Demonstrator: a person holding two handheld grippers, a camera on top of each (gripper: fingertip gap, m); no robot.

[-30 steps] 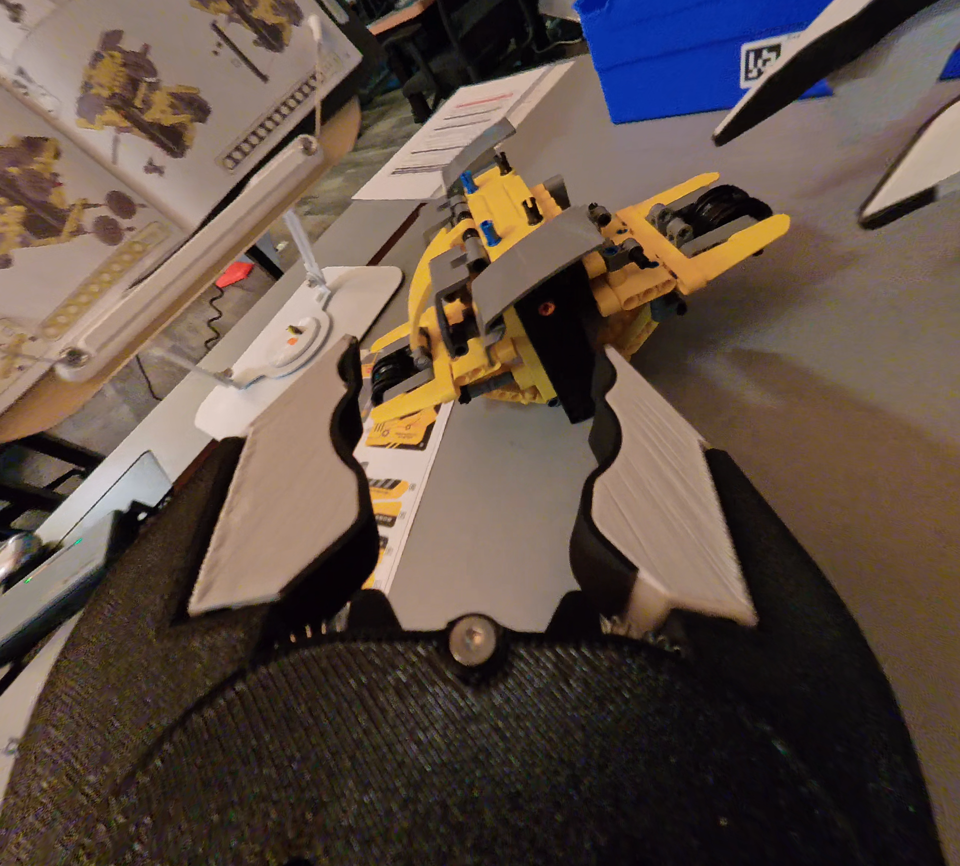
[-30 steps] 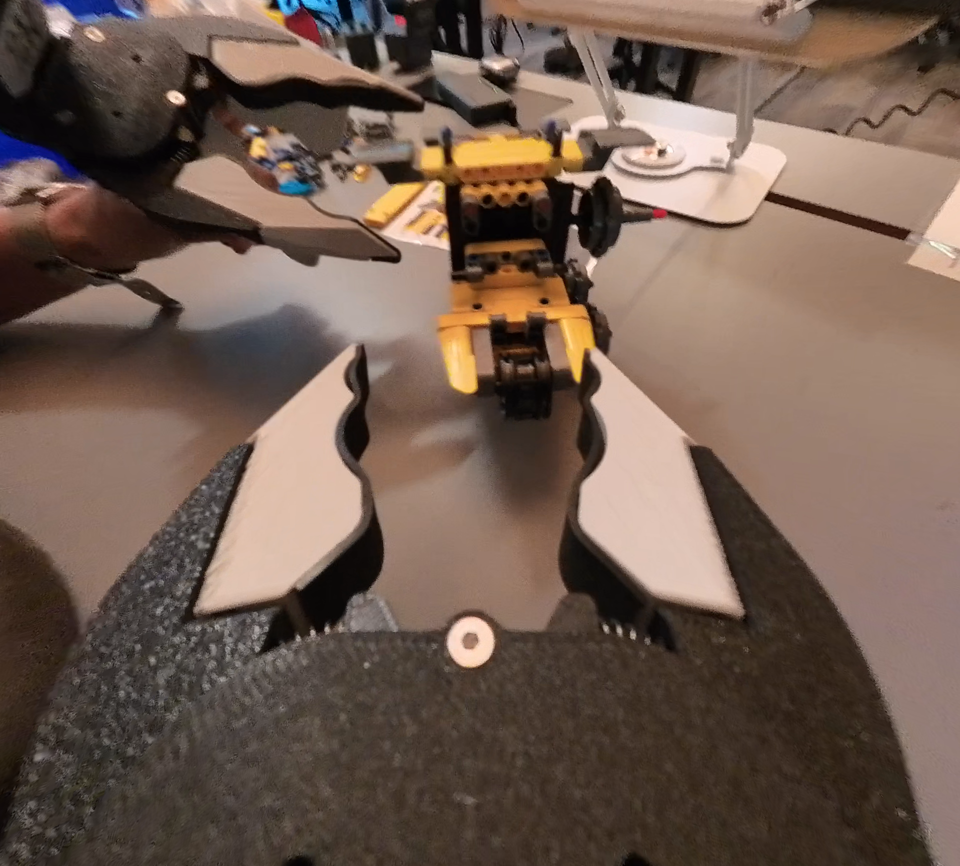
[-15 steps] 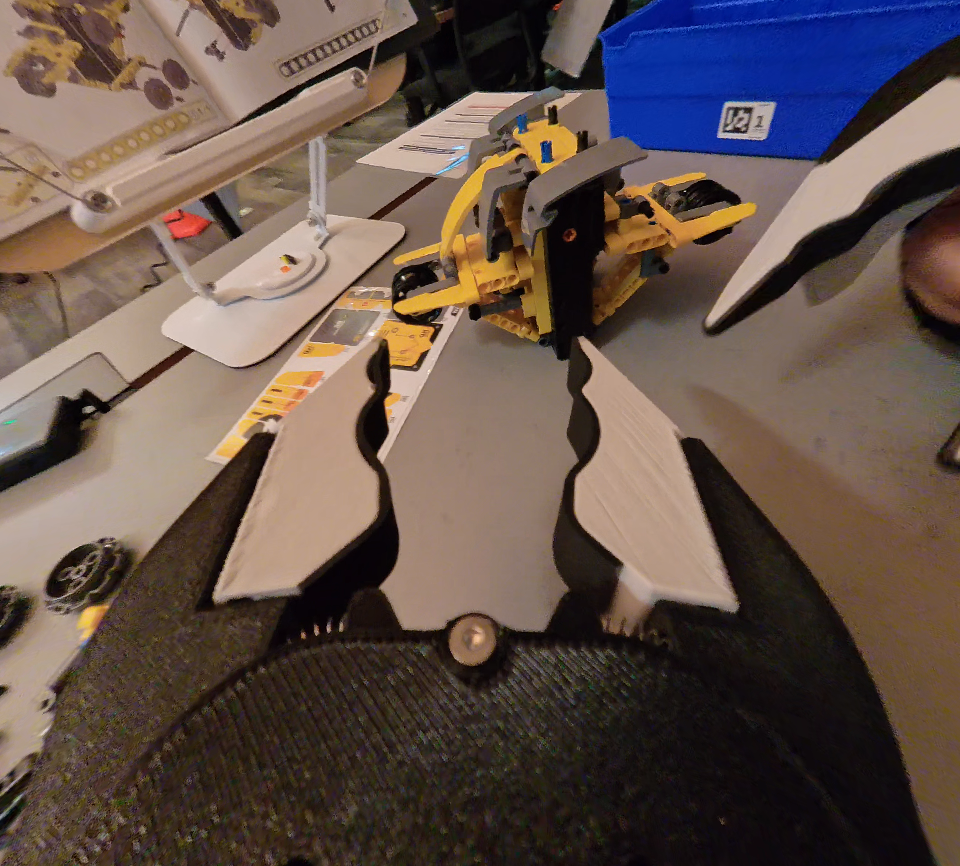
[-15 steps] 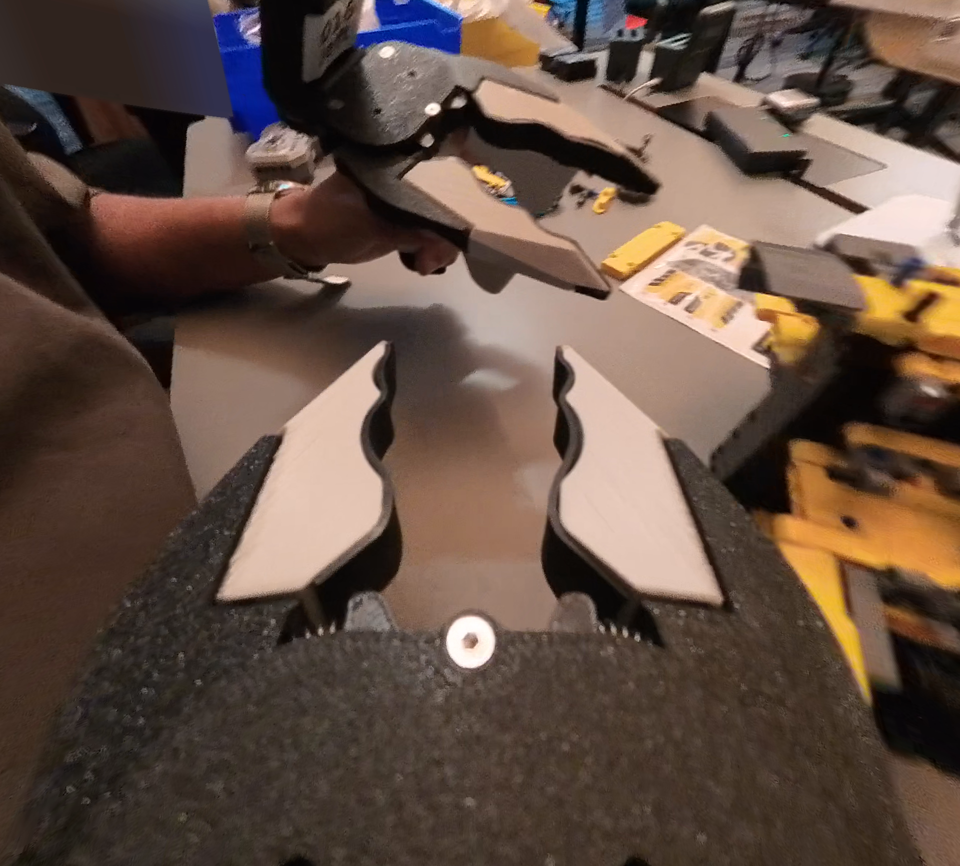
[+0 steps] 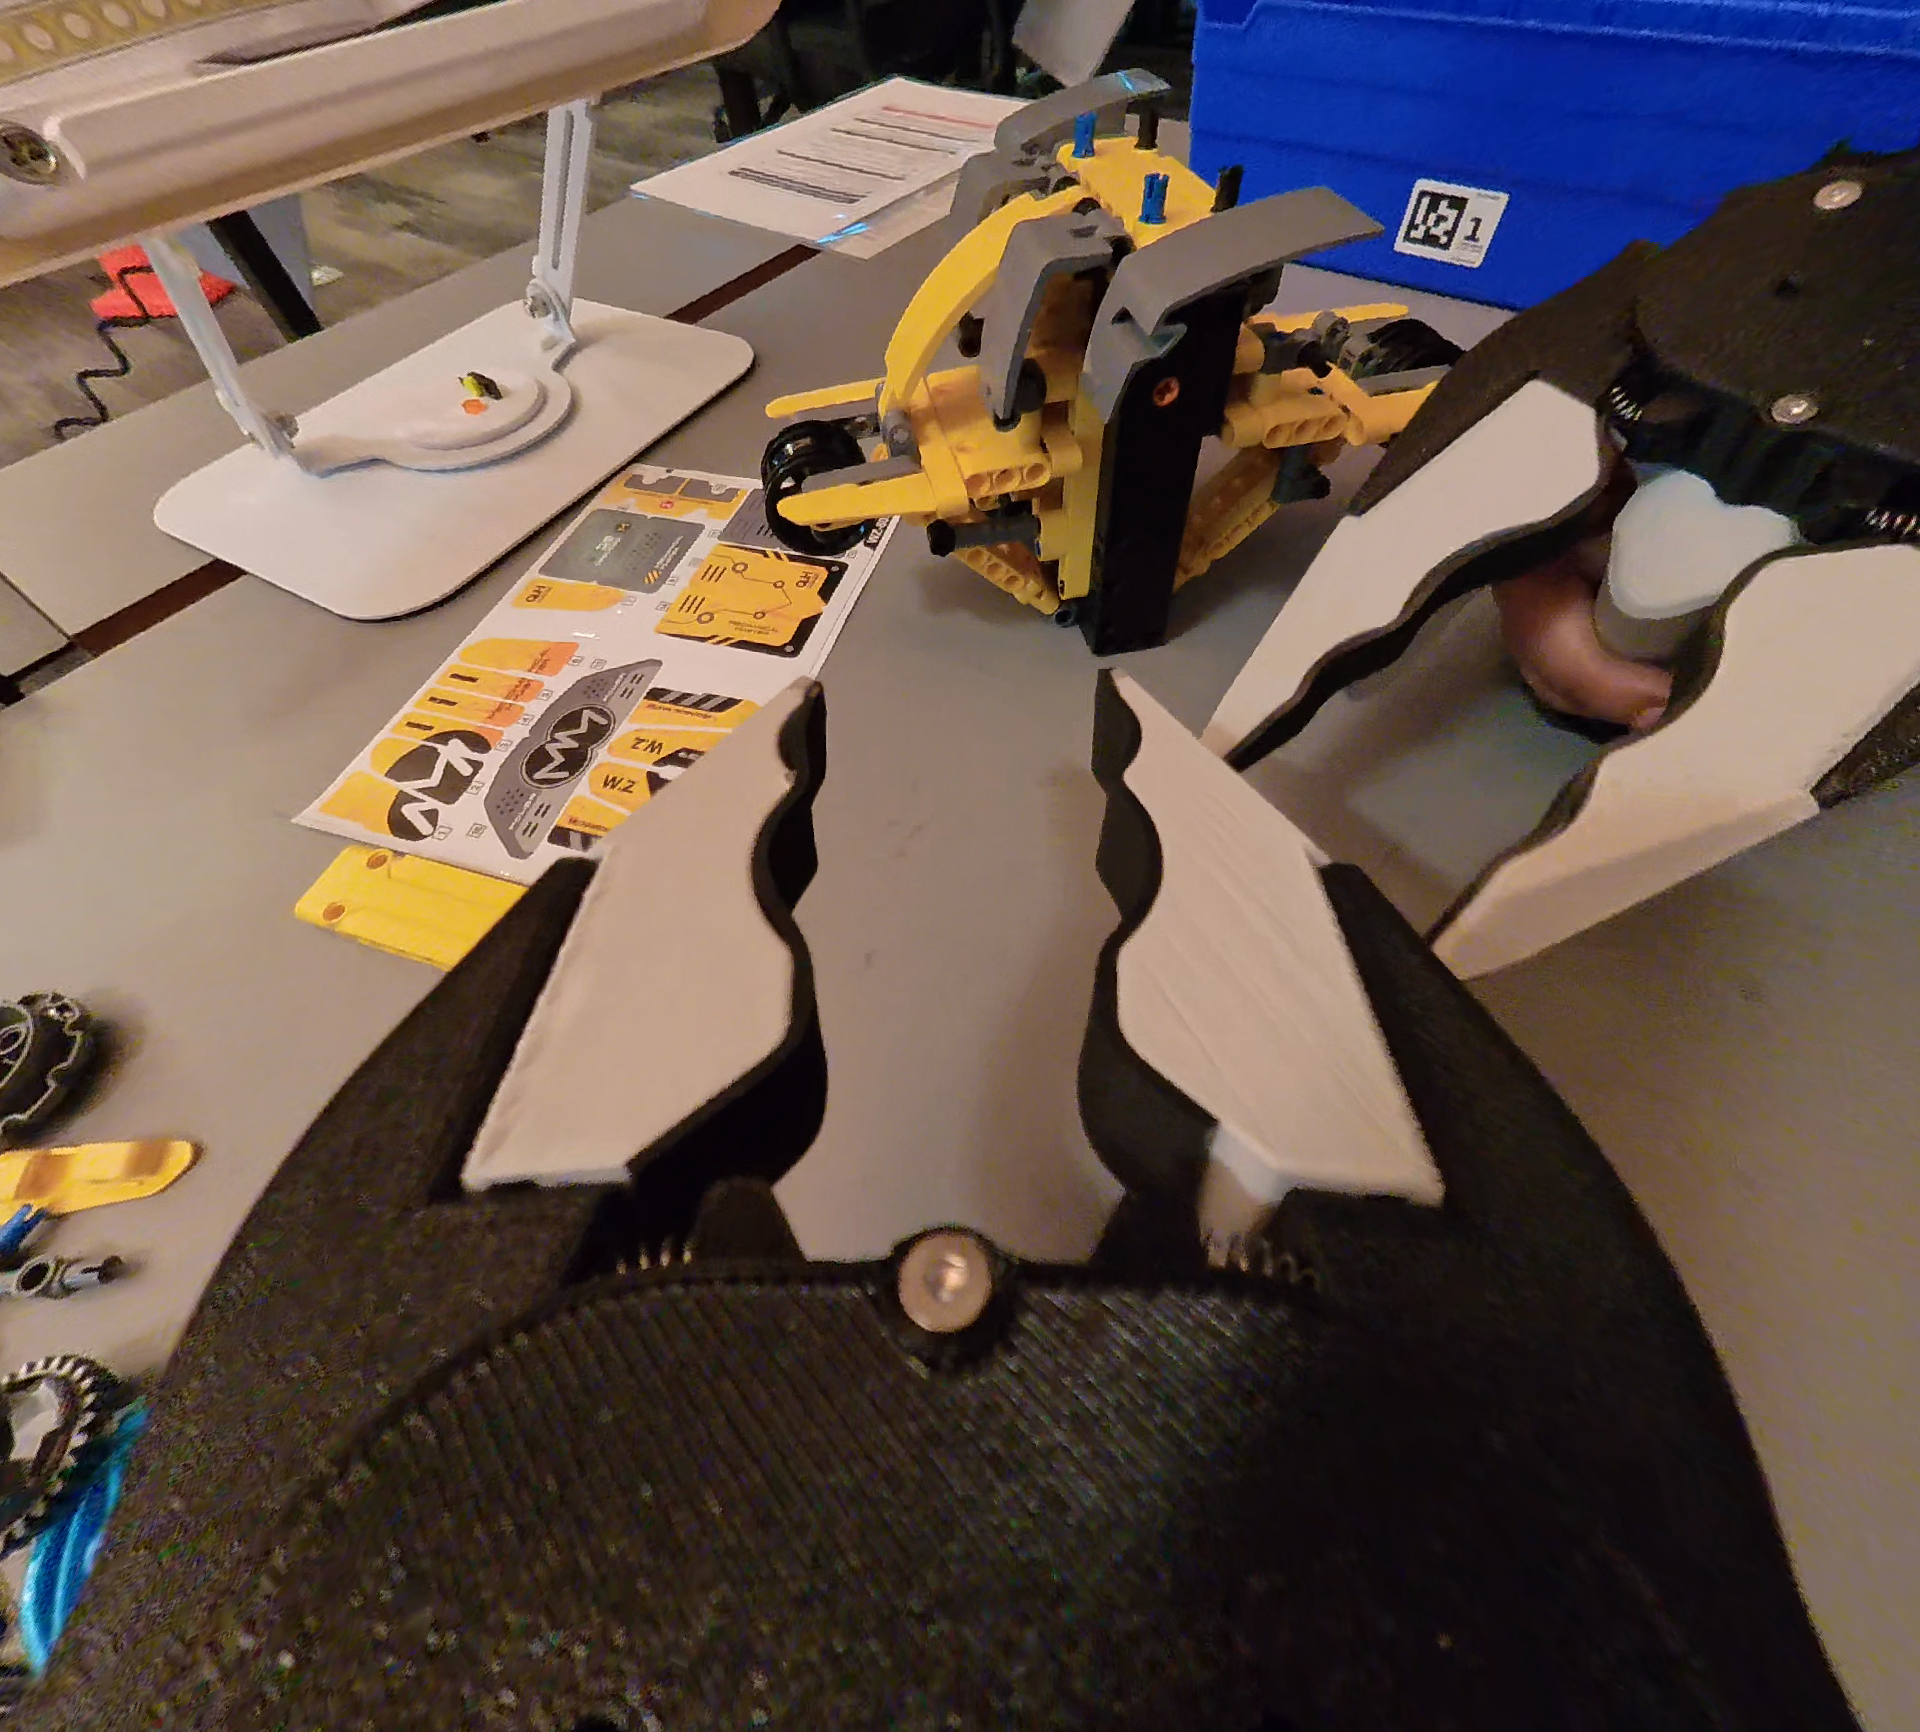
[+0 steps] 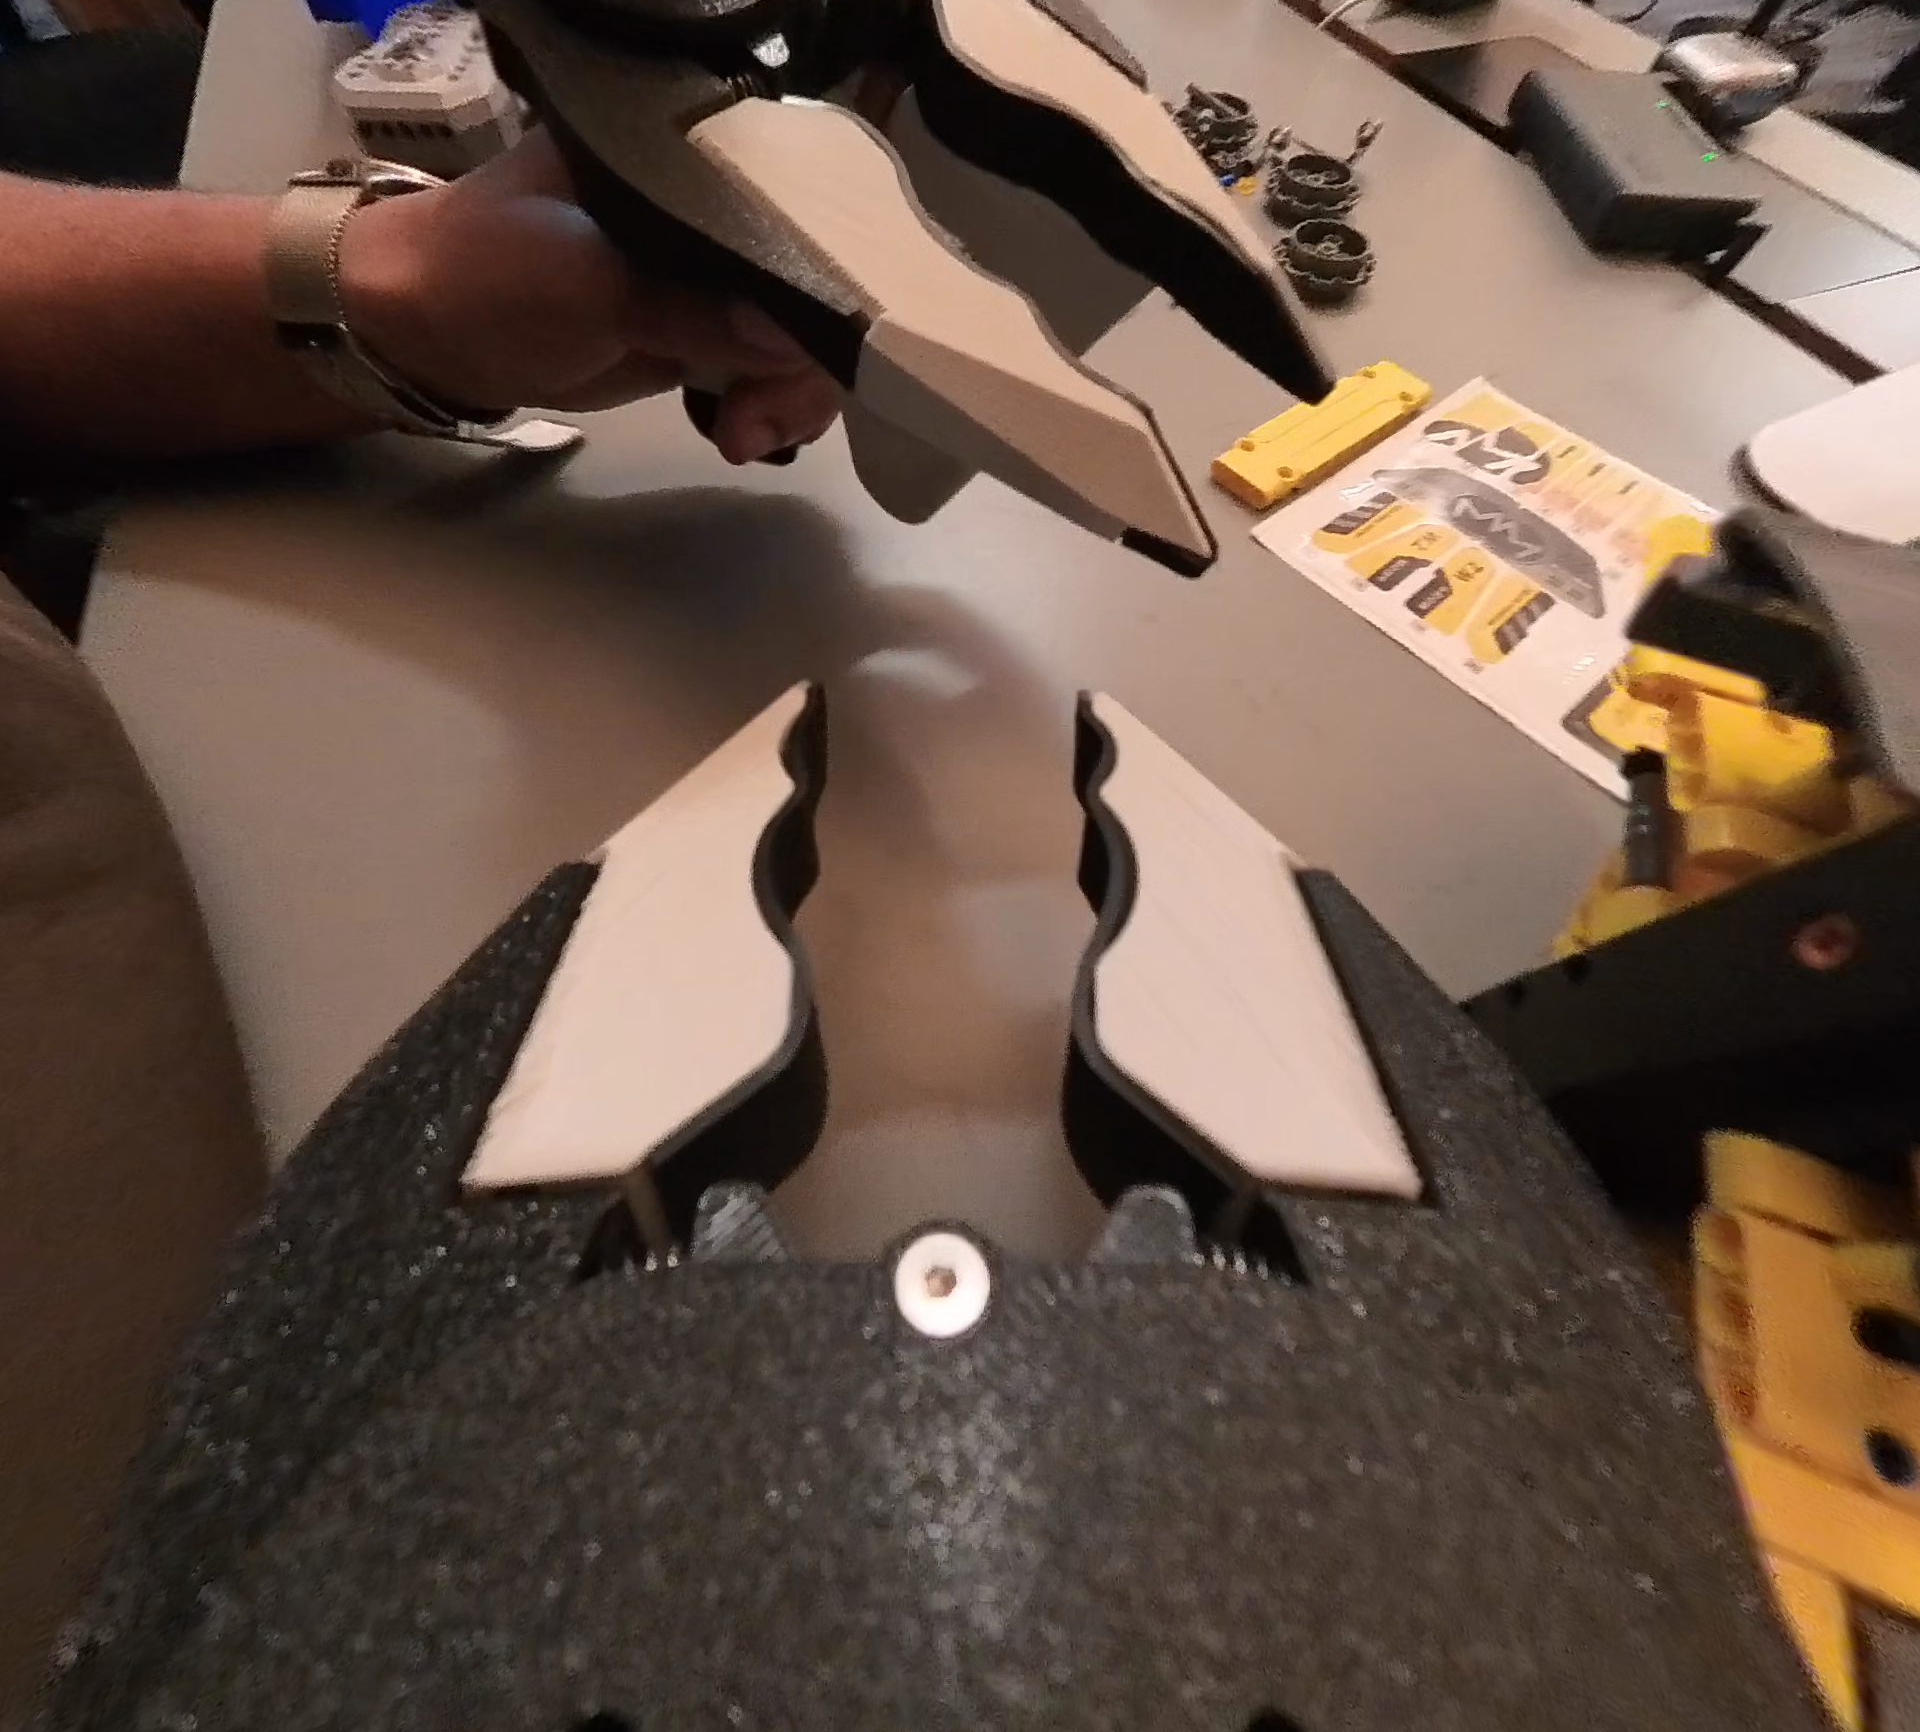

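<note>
A yellow, grey and black brick-built vehicle model (image 5: pixel 1081 425) stands on the grey table (image 5: pixel 935 851), a short way beyond my left gripper (image 5: pixel 956 706), which is open and empty. In the right wrist view the model (image 6: pixel 1756 903) lies blurred at the right edge, beside my right gripper (image 6: pixel 945 716), also open and empty above bare table. Each gripper shows in the other's view: the right one (image 5: pixel 1340 841) close at the left one's right, the left one (image 6: pixel 1257 467) held by a hand (image 6: pixel 540 311).
A sticker sheet (image 5: pixel 603 664) and a flat yellow part (image 5: pixel 405 903) lie left of the model. A white stand (image 5: pixel 457 456) holds an instruction booklet. A blue bin (image 5: pixel 1558 82) stands behind. Black wheels (image 6: pixel 1314 212) and small parts lie further off.
Both grippers have drawn back from the model and stayed open. The right gripper has swung left, so the model moved to its view's right edge. The two grippers are now close together.
</note>
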